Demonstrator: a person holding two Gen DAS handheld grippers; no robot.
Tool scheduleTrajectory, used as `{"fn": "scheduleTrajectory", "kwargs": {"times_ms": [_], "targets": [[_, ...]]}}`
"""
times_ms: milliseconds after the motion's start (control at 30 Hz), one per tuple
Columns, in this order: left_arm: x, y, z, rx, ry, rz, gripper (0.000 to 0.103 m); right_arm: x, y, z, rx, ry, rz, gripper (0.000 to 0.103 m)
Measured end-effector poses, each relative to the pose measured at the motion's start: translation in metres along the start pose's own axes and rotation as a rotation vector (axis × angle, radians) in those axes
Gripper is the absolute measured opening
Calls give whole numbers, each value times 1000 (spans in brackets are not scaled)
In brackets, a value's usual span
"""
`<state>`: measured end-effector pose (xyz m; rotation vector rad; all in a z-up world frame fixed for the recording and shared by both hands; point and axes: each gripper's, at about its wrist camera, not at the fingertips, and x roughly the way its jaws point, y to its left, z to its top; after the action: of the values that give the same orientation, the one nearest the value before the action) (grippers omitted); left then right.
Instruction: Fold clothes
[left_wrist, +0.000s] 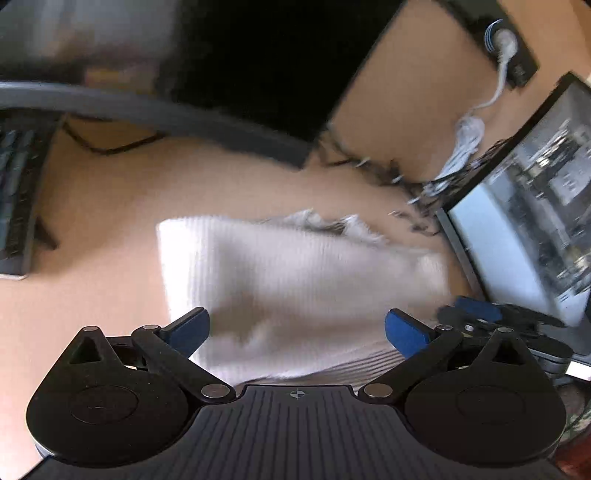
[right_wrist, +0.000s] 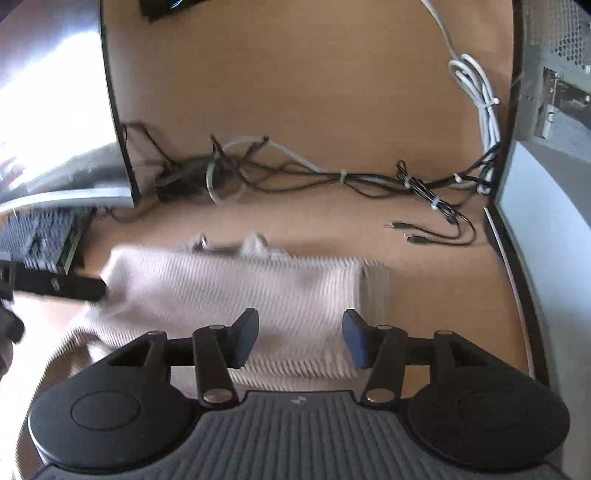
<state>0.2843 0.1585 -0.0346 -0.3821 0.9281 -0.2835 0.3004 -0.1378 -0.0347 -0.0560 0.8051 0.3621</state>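
Note:
A white ribbed knit garment (left_wrist: 295, 280) lies folded into a rough rectangle on the wooden desk (left_wrist: 103, 258); it also shows in the right wrist view (right_wrist: 236, 291). My left gripper (left_wrist: 297, 332) is open and empty, its blue pads spread wide above the garment's near edge. My right gripper (right_wrist: 300, 338) is open and empty over the garment's near right part. The right gripper's blue pads (left_wrist: 476, 308) show at the garment's right side in the left wrist view. The left gripper's black body (right_wrist: 55, 286) reaches the garment's left edge in the right wrist view. Both views are motion-blurred.
A keyboard (left_wrist: 18, 199) lies at the left; it also shows in the right wrist view (right_wrist: 40, 236). Monitors stand at the left (right_wrist: 55, 110) and right (left_wrist: 524, 206). A tangle of cables (right_wrist: 332, 181) lies behind the garment. A computer case (right_wrist: 554, 92) stands at the right.

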Motion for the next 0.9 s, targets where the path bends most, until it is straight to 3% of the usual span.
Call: {"fn": "scheduleTrajectory", "kwargs": {"times_ms": [100, 200, 300, 467, 567, 667, 800, 867, 900], "targets": [[2, 14, 0, -23, 19, 52, 103, 16, -11, -11, 21, 79, -35, 53], [-3, 29, 5, -75, 15, 39, 103, 13, -20, -7, 59, 76, -29, 56], [-1, 36, 11, -114, 23, 19, 103, -1, -12, 6, 0, 0, -56, 56], [9, 28, 18, -69, 23, 17, 89, -13, 3, 31, -47, -104, 10, 56], [14, 23, 18, -15, 29, 72, 87, 11, 11, 30, -79, -31, 40, 56], [13, 23, 19, 34, 30, 129, 86, 32, 4, 21, -92, 48, 11, 56], [5, 36, 20, -5, 30, 44, 91, 22, -10, 26, -27, 40, -13, 57], [3, 40, 20, -26, 30, -18, 94, 18, -23, 32, 33, 25, -10, 70], [7, 37, 21, -16, 32, -13, 94, 21, -30, 36, 73, 35, -12, 72]]}}
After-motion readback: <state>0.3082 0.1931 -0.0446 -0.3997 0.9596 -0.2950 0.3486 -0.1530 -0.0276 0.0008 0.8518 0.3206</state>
